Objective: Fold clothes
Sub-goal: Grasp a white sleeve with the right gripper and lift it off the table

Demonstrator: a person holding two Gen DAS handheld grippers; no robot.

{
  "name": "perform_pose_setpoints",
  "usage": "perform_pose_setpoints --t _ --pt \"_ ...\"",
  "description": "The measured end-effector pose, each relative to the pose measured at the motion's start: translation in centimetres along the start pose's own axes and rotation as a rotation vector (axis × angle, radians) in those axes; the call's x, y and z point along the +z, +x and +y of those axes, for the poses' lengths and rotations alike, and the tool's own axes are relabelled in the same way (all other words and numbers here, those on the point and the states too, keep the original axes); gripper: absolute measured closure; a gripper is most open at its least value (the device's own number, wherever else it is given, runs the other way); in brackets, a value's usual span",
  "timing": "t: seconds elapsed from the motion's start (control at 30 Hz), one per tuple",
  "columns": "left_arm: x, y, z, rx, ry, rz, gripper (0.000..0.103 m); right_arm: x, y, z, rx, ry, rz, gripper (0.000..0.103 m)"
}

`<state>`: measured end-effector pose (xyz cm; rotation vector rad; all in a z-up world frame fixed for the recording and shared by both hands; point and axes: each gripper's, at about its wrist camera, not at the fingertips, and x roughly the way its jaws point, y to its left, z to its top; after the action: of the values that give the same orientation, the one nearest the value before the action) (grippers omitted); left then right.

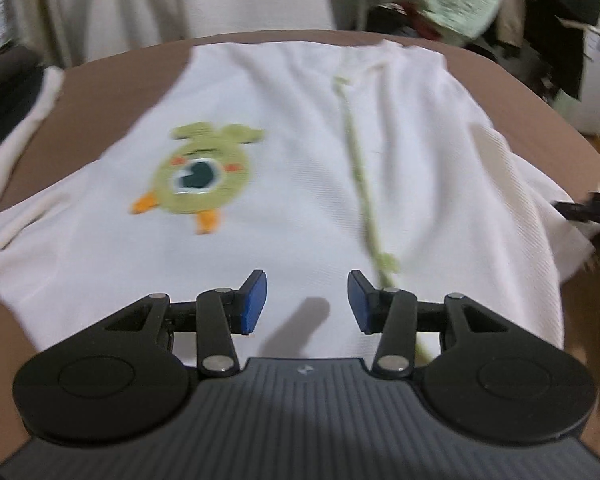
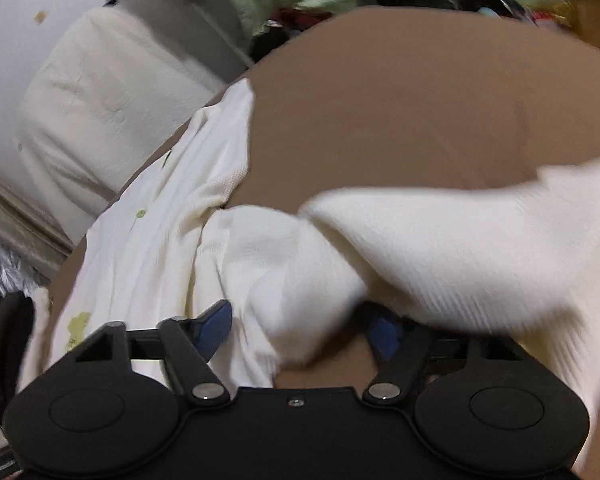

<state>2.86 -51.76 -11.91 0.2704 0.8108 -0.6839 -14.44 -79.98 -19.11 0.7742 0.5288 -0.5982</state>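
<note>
Across the brown tabletop (image 1: 99, 92) your white shirt (image 1: 300, 200) lies spread flat, its green cartoon print (image 1: 199, 172) left of the green button strip (image 1: 360, 168). Your left tongs (image 1: 307, 300) hover above its near hem, parted and empty. Your right tongs (image 2: 300, 328) stand partly open with the blurred sleeve (image 2: 440, 248) draped between the blue pads (image 2: 215, 328); you cannot tell whether they pinch it.
</note>
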Motion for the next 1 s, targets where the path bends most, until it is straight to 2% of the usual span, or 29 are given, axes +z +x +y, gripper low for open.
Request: perform_pose_setpoints --t 0.03,0.17,0.23,0.3,0.37,0.4,0.53,0.67,0.73,0.87,0.9,0.97,1.0 --pt "0.0 0.0 -0.5 -0.005 0.014 0.002 0.059 0.5 0.4 0.5 -0.021 -0.075 -0.017 0.096" --pt "0.6 -0.6 -1.8 -0.013 0.092 -0.029 0.059 3.4 -1.1 1.9 -0.159 -0.33 -0.134 0.098" --pt "0.8 -1.0 -2.0 -0.029 0.126 -0.04 0.059 5.1 -3.9 1.5 -0.196 -0.399 -0.201 0.098" --pt "1.0 -1.2 -2.3 -0.068 0.138 -0.032 0.059 6.7 -6.6 1.0 -0.244 -0.475 -0.264 0.099" --pt "0.9 -1.1 -2.9 -0.123 0.139 -0.029 0.059 7.9 -8.5 -0.1 -0.352 -0.583 -0.3 0.099" --pt "0.8 -1.0 -3.4 -0.146 0.146 -0.028 0.059 8.4 -9.5 -0.8 -0.358 -0.601 -0.302 0.099" --pt "-0.2 -0.8 -5.6 -0.223 0.178 -0.004 0.057 7.8 -11.5 -1.3 -0.404 -0.646 -0.344 0.099" --pt "-1.2 -0.5 -8.0 -0.259 0.264 0.028 0.056 6.0 -8.6 -2.0 -0.502 -0.676 -0.243 0.098" --pt "-1.5 -1.0 -9.1 -0.279 0.328 0.017 0.054 5.8 -7.3 -3.1 -0.512 -0.614 -0.198 0.095" --pt "-1.4 -1.8 -11.0 -0.329 0.408 -0.014 0.048 6.7 -7.6 -5.9 -0.544 -0.409 -0.206 0.078" --pt "-1.2 -1.7 -11.4 -0.344 0.409 -0.014 0.048 6.8 -7.8 -6.3 -0.556 -0.394 -0.212 0.078" --pt "-0.7 -1.4 -12.4 -0.383 0.402 -0.007 0.048 7.1 -8.6 -6.8 -0.557 -0.403 -0.231 0.068" --pt "-0.6 -1.3 -13.1 -0.392 0.403 -0.008 0.048 7.2 -9.3 -6.9 -0.541 -0.406 -0.239 0.067"
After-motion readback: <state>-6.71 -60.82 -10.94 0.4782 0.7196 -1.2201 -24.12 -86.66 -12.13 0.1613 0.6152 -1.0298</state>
